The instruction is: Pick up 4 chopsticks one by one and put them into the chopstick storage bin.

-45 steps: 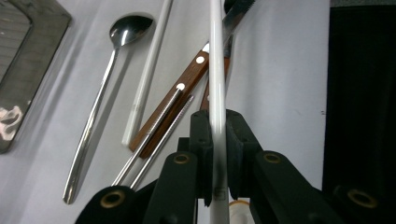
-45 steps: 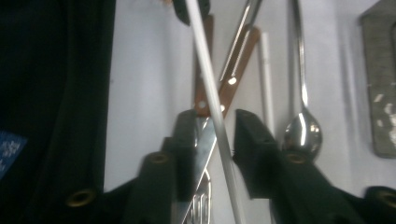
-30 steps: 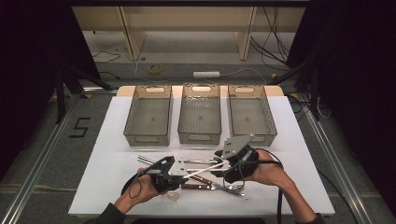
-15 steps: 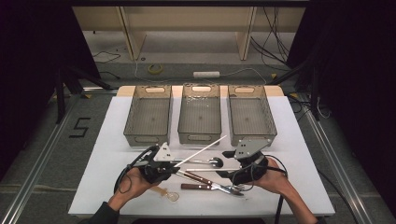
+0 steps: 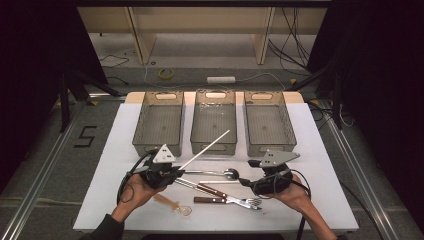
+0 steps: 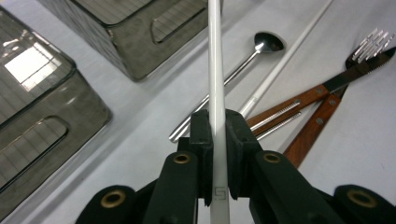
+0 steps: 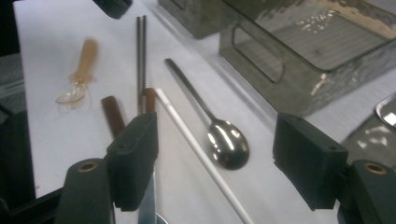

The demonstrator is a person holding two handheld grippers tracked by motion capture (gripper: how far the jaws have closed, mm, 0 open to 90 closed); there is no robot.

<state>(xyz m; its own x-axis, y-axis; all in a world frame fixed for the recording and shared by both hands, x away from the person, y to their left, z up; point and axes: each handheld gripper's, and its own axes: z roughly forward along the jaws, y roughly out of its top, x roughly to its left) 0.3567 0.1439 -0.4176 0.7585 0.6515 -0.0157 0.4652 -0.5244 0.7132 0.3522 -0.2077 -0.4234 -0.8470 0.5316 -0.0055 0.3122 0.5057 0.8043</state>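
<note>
Left gripper (image 6: 217, 154) clamped on white chopstick (image 6: 215, 70), now raised. Right gripper (image 7: 215, 158) just widened, straddling spoon (image 7: 227, 145), gripping nothing. Next pick likely.

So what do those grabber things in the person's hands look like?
Both are black. The left gripper and right gripper each carry a grey three-cornered plate on top and trail a black cable. Each has two blocky black jaws on arms with brass-coloured rivets. A dark sleeve covers the left forearm.
</note>
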